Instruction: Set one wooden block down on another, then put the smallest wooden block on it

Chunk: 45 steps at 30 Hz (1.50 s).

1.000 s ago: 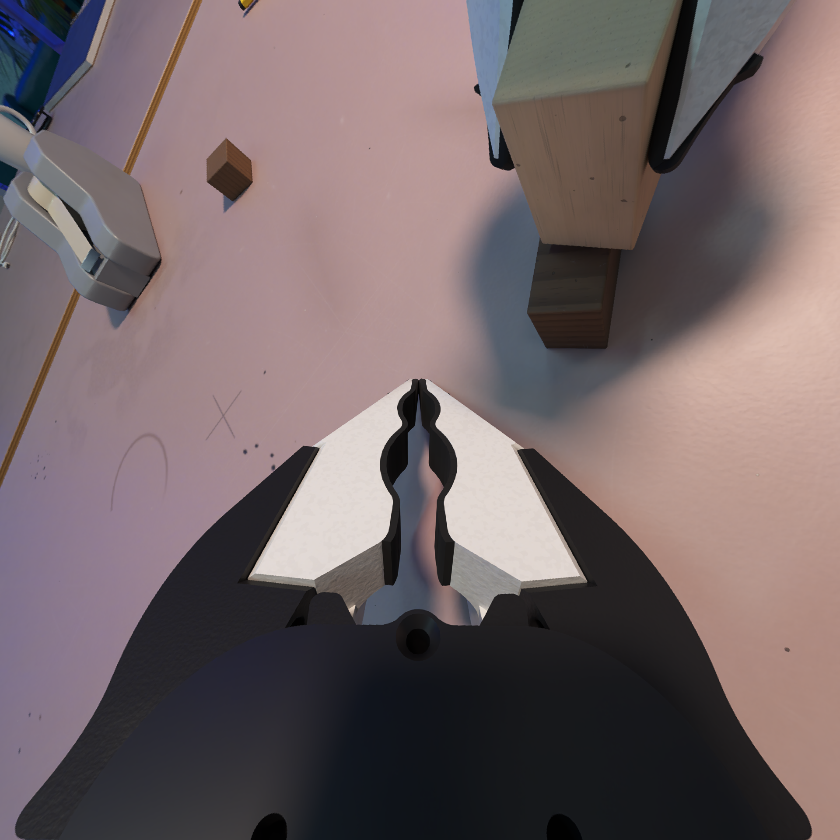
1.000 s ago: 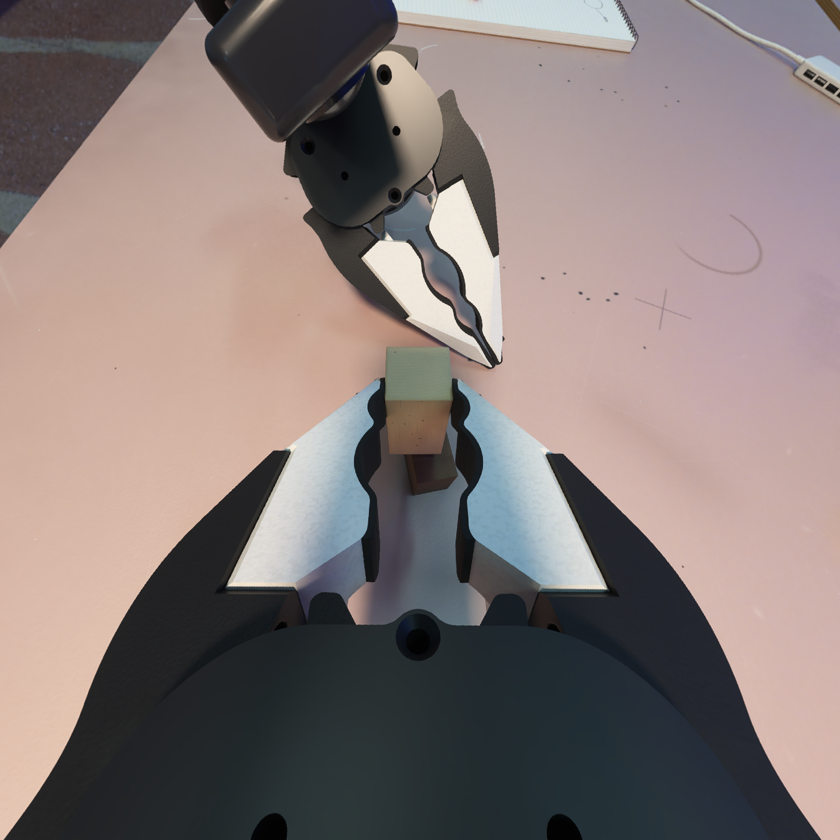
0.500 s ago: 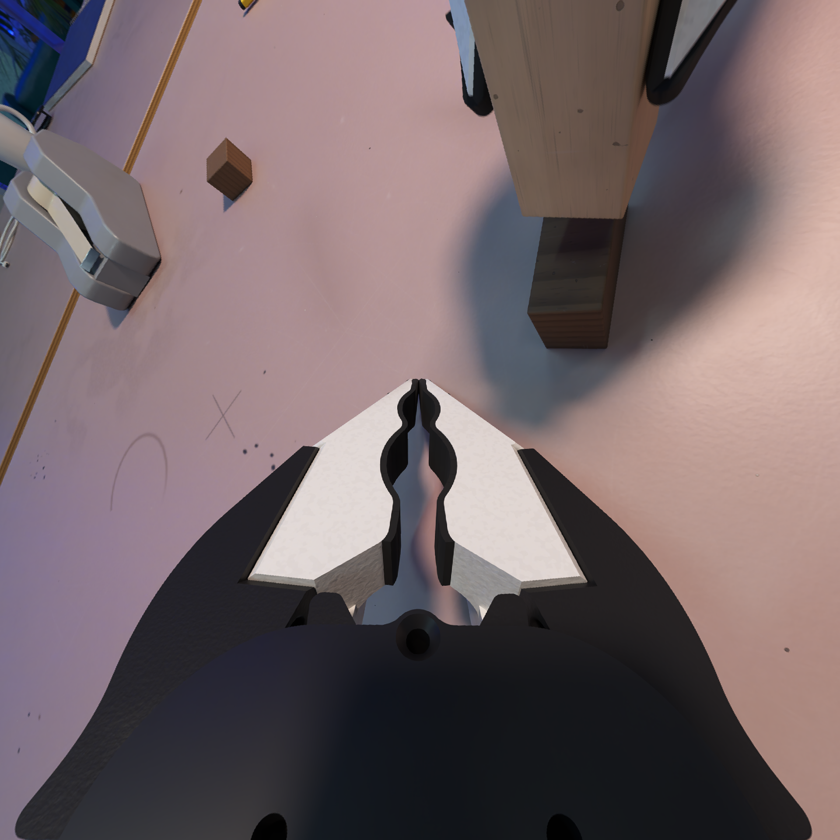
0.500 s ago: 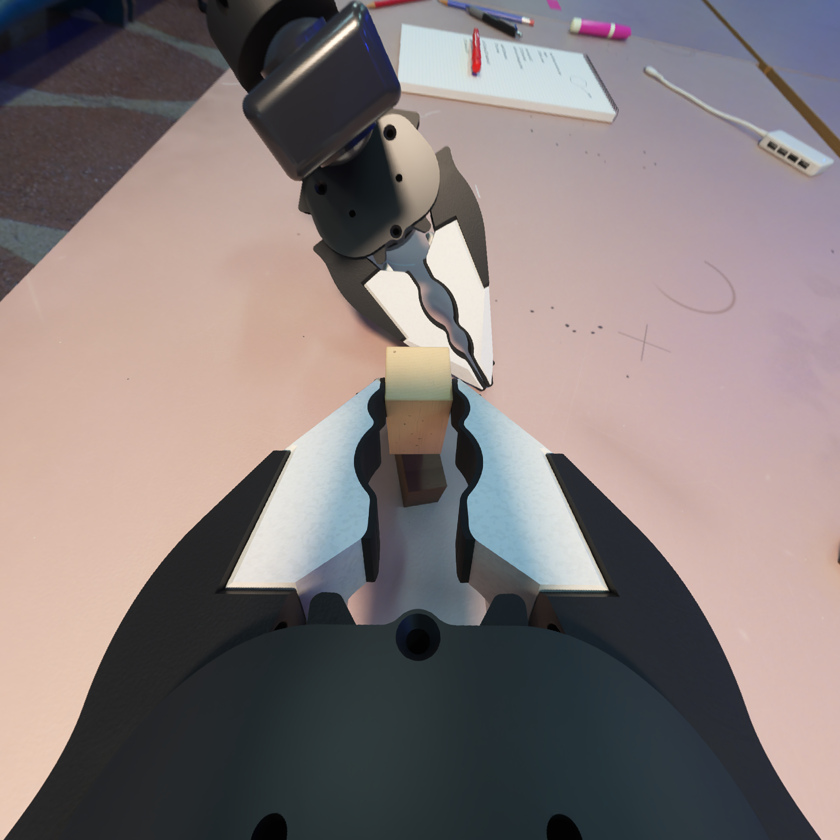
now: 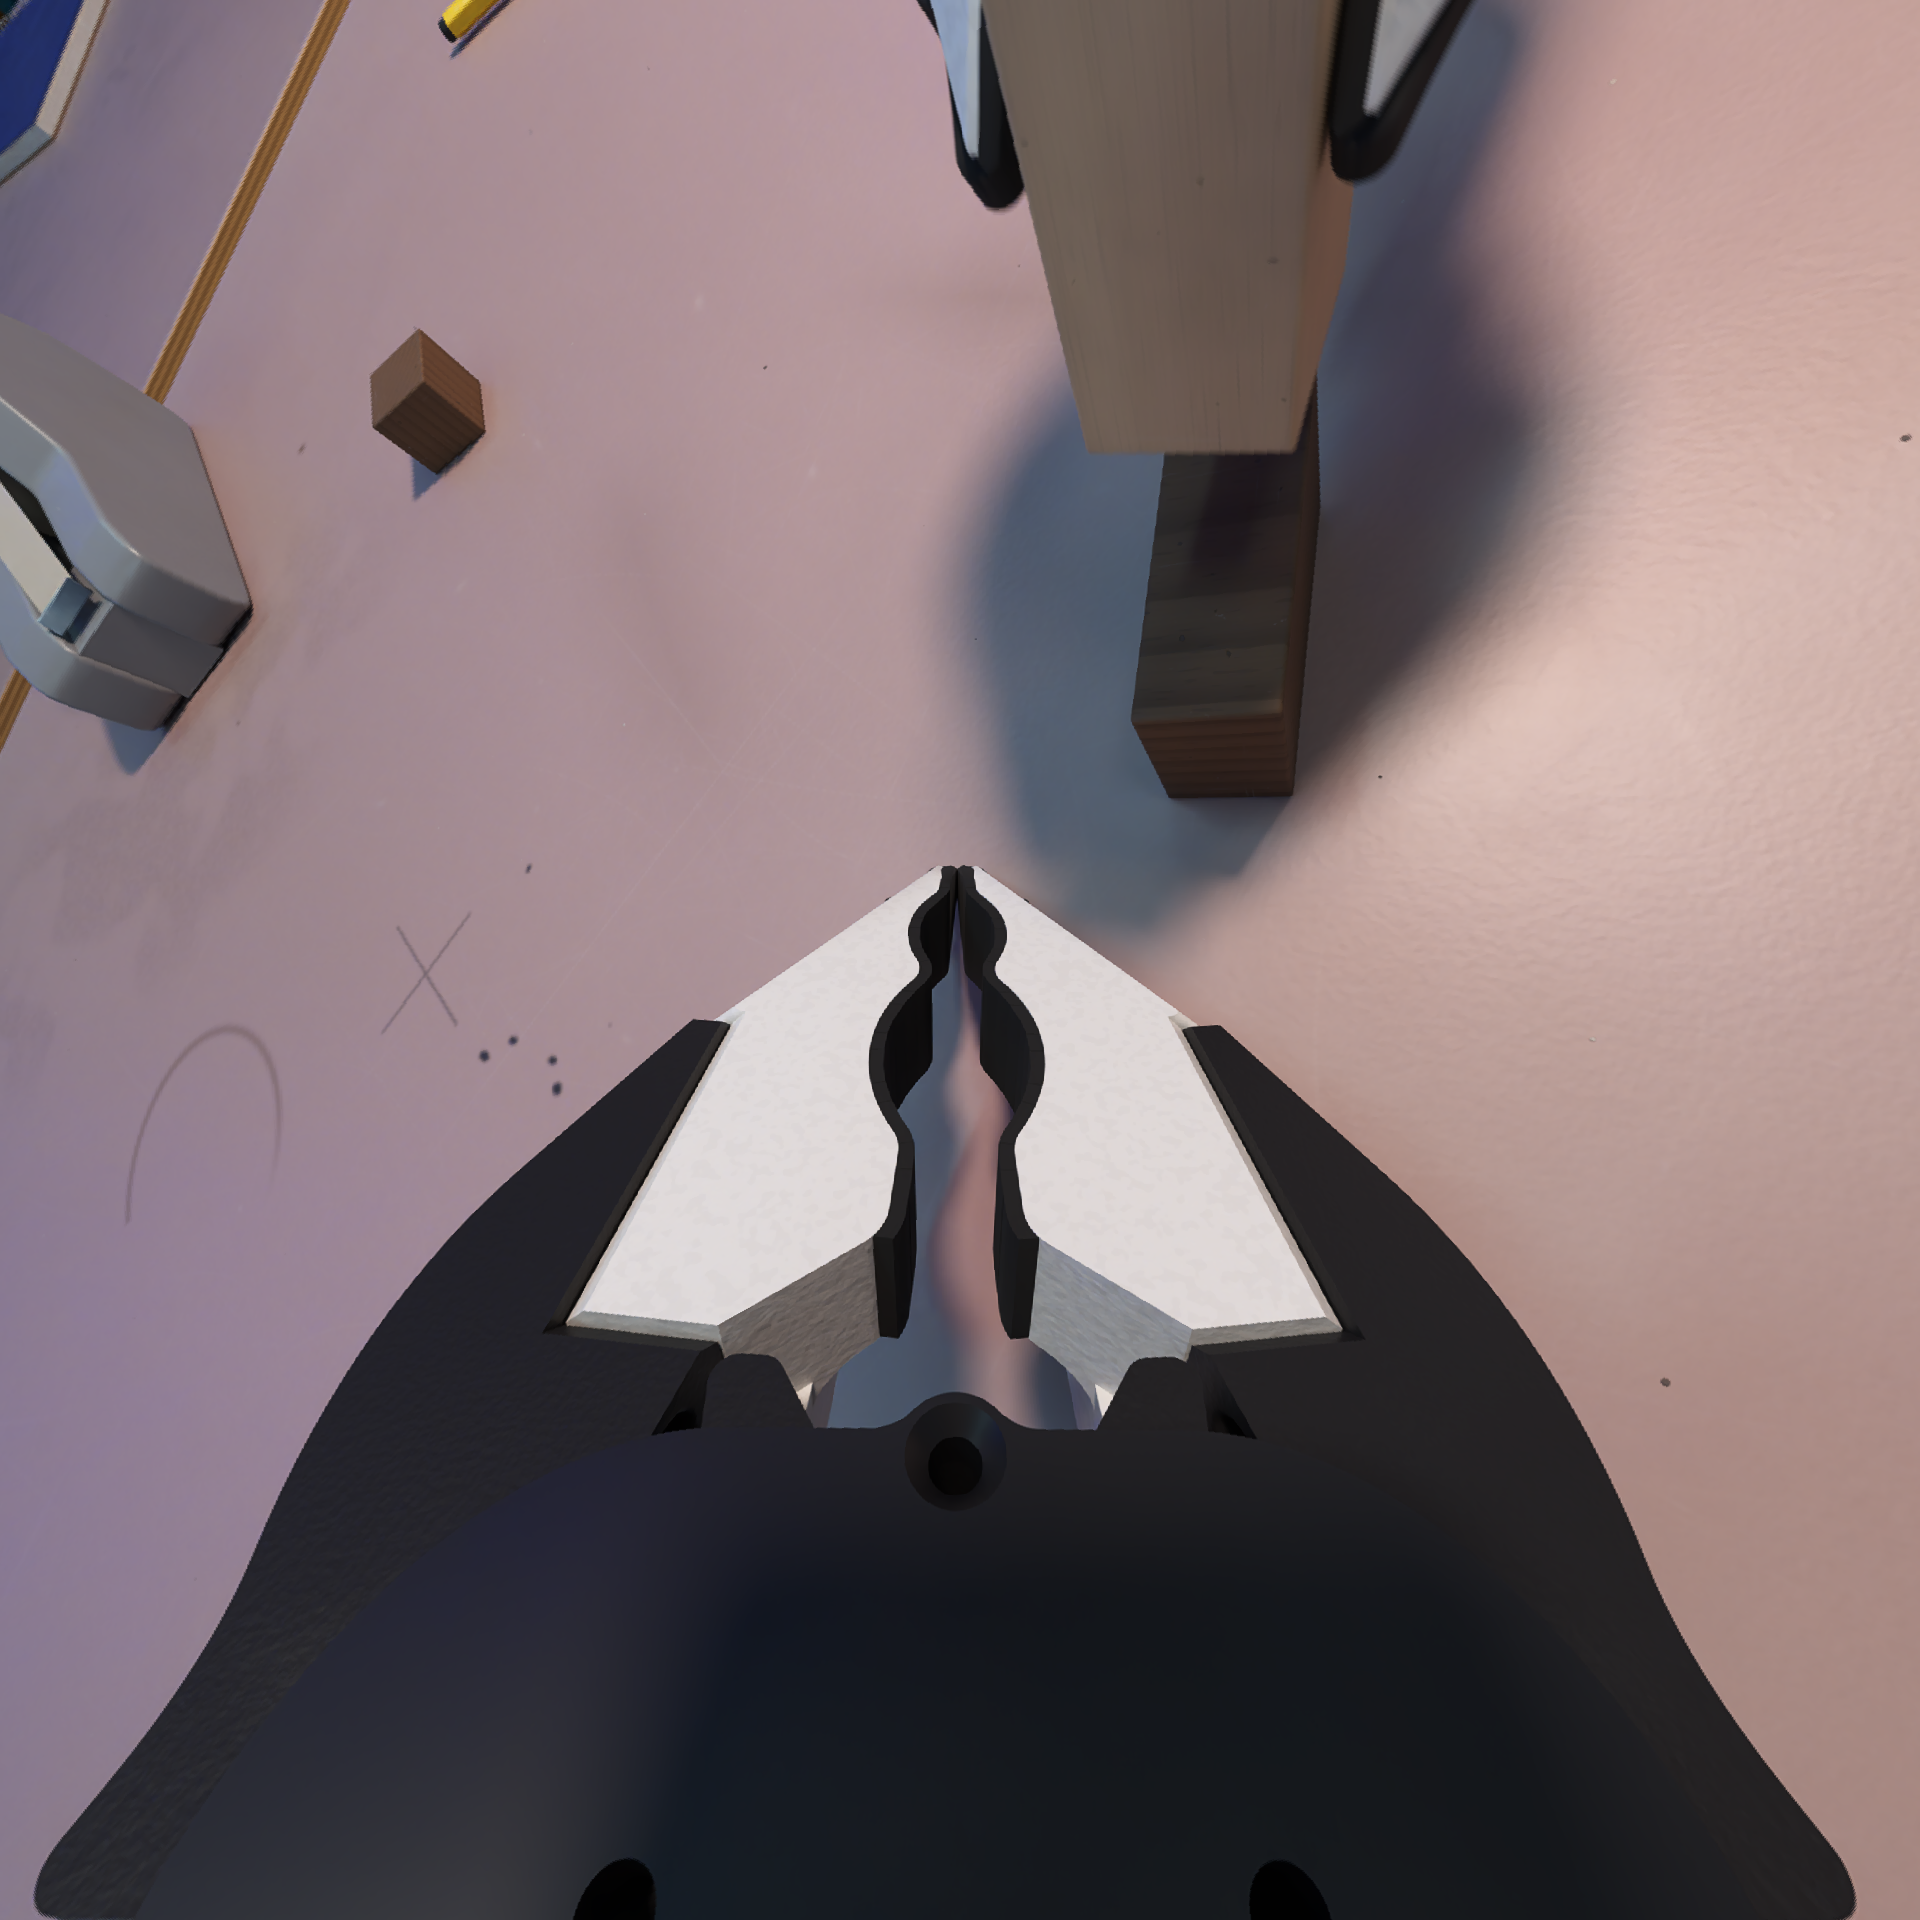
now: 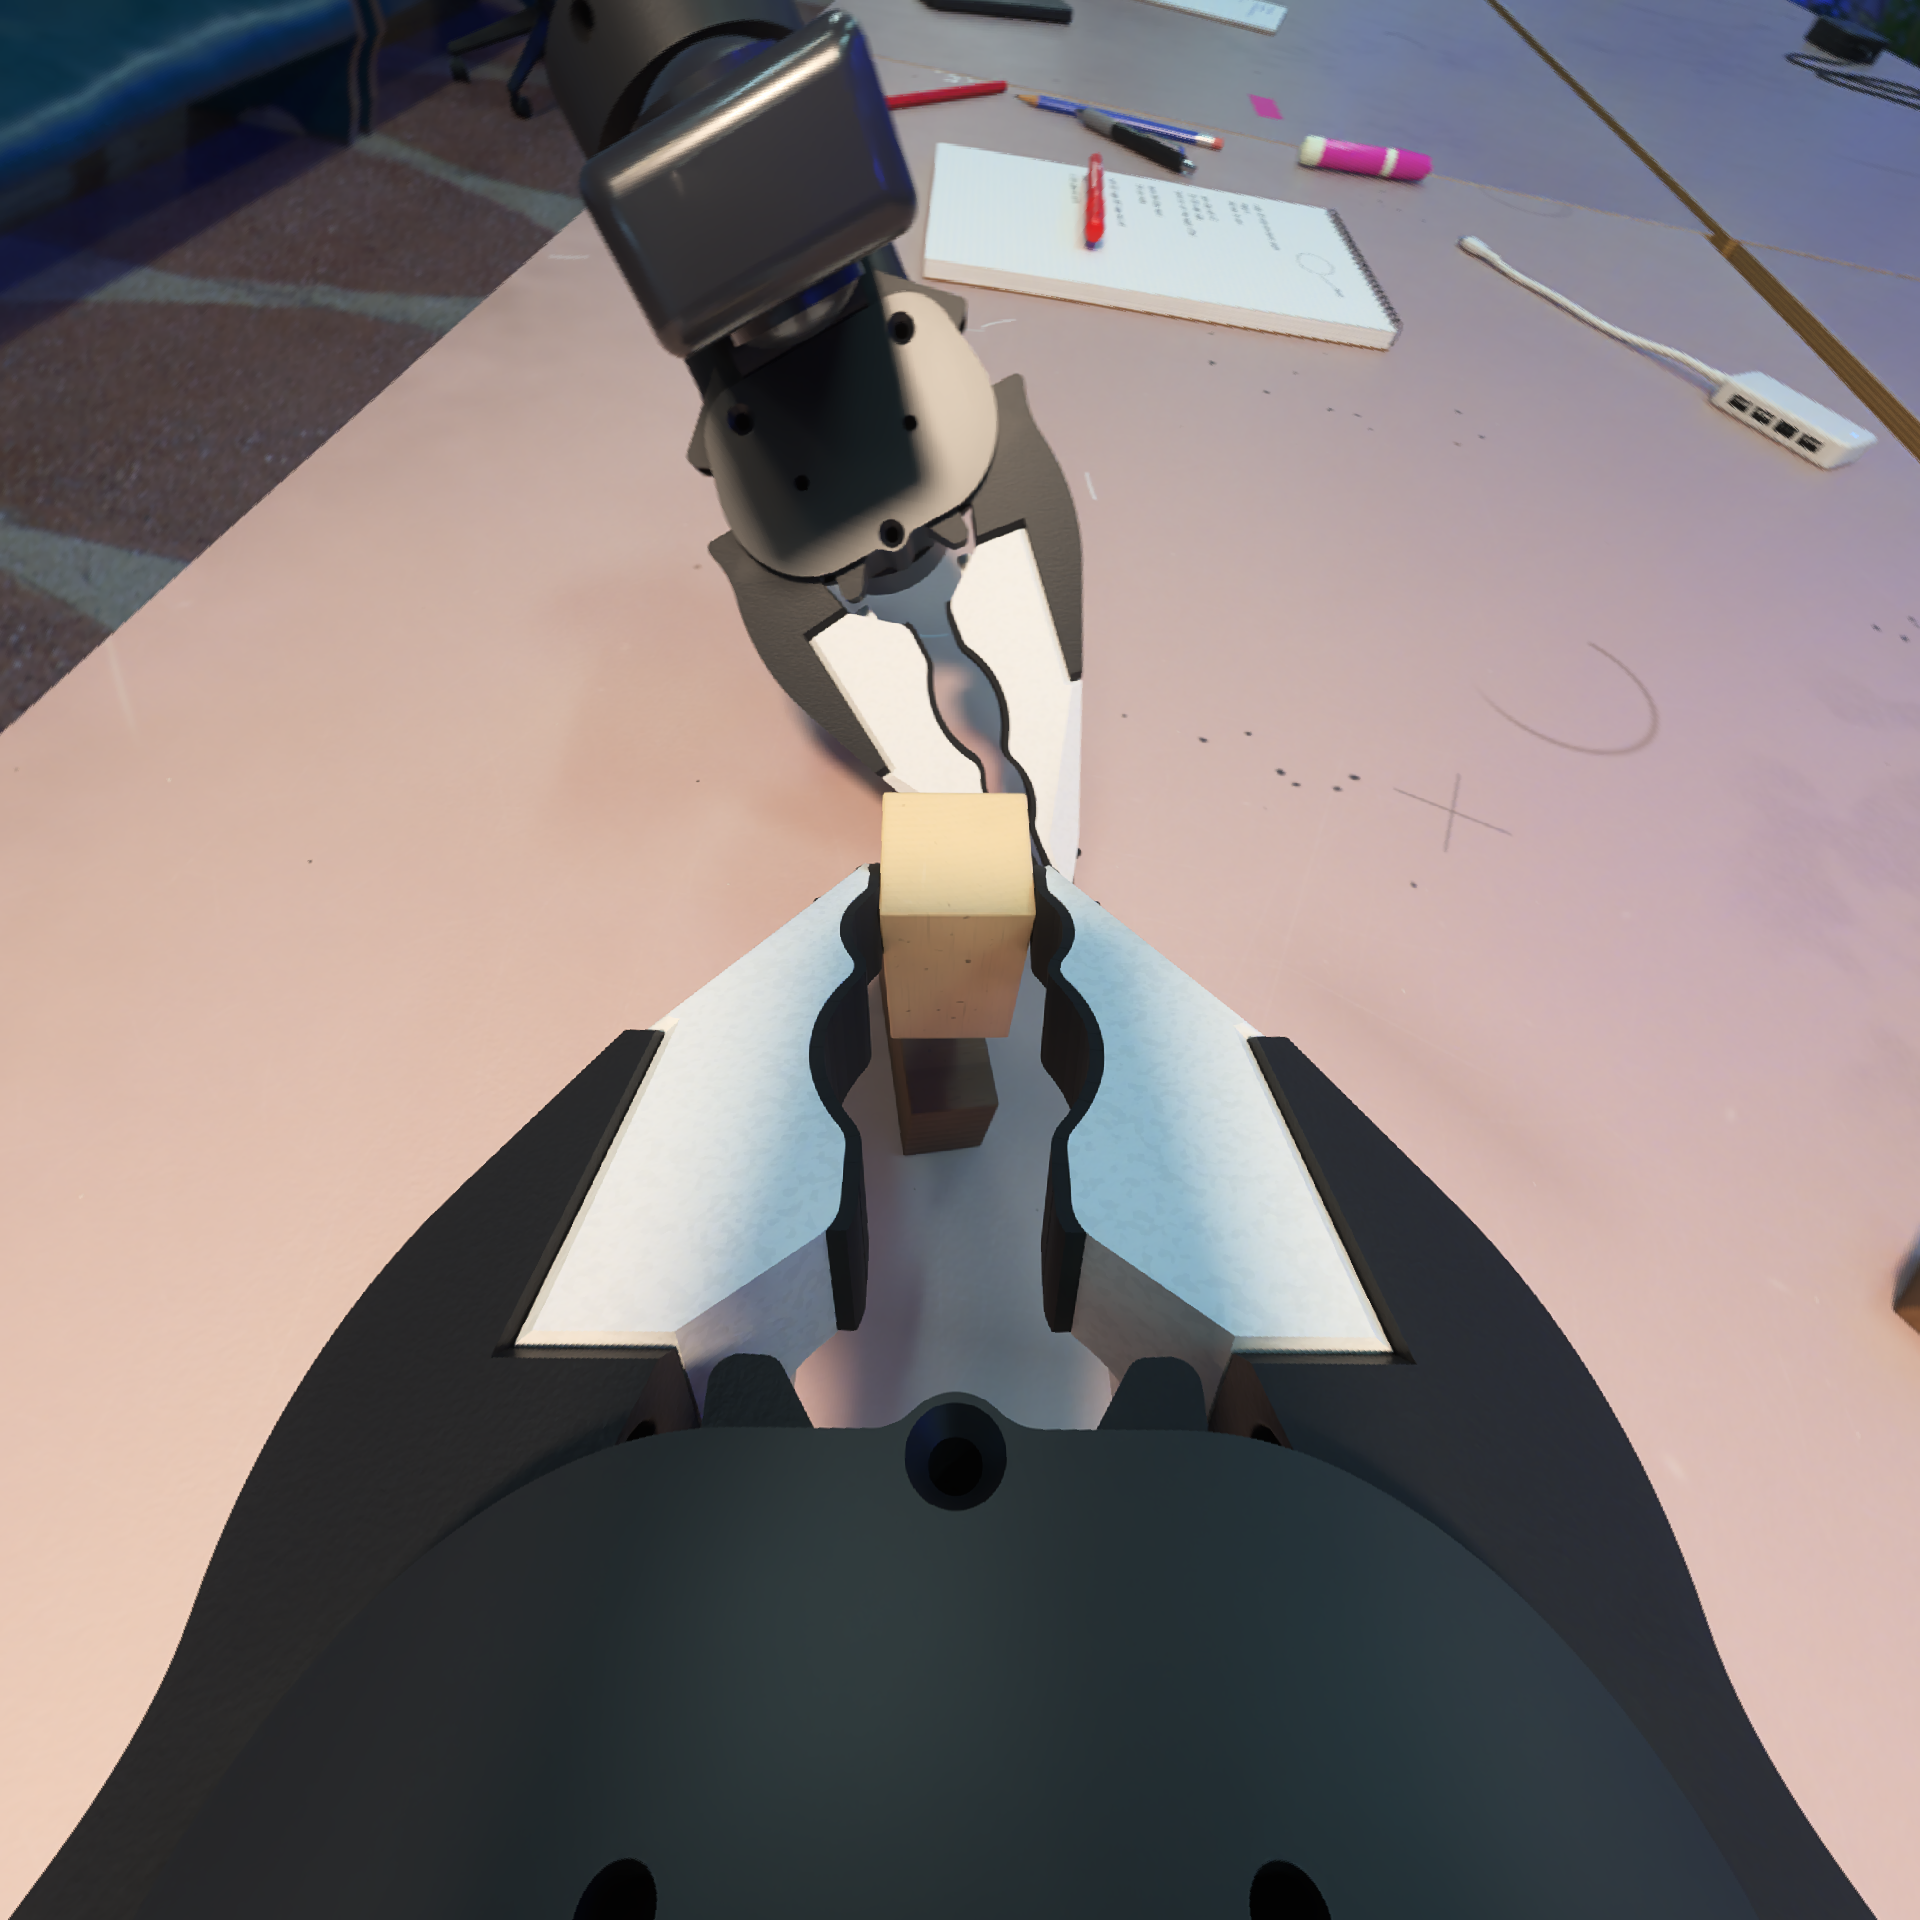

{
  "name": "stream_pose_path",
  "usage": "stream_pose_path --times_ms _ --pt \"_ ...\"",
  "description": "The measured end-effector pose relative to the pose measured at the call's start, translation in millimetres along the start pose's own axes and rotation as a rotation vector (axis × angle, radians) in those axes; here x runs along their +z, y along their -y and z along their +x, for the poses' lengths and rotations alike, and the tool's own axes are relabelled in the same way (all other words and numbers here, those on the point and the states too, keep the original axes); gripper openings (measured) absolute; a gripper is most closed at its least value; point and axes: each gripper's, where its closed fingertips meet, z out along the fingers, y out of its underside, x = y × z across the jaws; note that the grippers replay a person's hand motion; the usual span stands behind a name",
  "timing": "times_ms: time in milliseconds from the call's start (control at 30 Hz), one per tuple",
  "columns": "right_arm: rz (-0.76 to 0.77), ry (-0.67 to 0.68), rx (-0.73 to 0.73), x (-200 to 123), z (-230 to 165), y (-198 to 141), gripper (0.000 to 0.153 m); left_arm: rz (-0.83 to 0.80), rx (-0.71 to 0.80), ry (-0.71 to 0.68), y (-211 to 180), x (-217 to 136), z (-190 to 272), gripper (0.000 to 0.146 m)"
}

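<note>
My right gripper [image 6: 954,883] is shut on a light wooden block [image 6: 951,935] and holds it upright directly over a dark wooden block [image 6: 940,1107] that stands on the pink table. I cannot tell if the two touch. In the left wrist view the light block [image 5: 1184,260] hangs between the right gripper's fingers [image 5: 977,125], with the dark block [image 5: 1221,644] below it. The smallest block, a brown cube [image 5: 426,405], lies far left. My left gripper [image 5: 954,873] is shut and empty, tips low over the table just short of the dark block; it also shows in the right wrist view [image 6: 831,447].
A grey stapler [image 5: 104,551] sits at the left near the table's wooden edge strip [image 5: 249,197]. Far across the table lie a notepad [image 6: 1153,239] with a red pen [image 6: 1093,203], a pink marker [image 6: 1366,158] and a white hub with its cable [image 6: 1782,416].
My right gripper has tilted up and carried the light block closer over the dark block's top. My left gripper has shifted slightly and stays shut.
</note>
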Motion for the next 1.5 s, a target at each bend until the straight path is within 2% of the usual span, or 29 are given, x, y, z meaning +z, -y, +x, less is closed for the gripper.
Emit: stream_pose_path --times_ms 167,333,700,1500 --pt "-0.029 0.073 -0.076 10 -7 -4 0.028 0.0 -0.003 -0.001 0 0 0 0.0" --pt "0.027 0.144 -0.054 9 -5 -5 0.028 0.001 -0.009 -0.006 0 0 0 0.0" --pt "0.013 0.215 -0.074 12 -9 -9 0.028 0.0 -0.009 -0.003 0 0 0 0.0" --pt "-0.005 0.217 -0.09 12 -5 -8 0.028 -0.003 0.001 0.011 0 0 0 0.0"
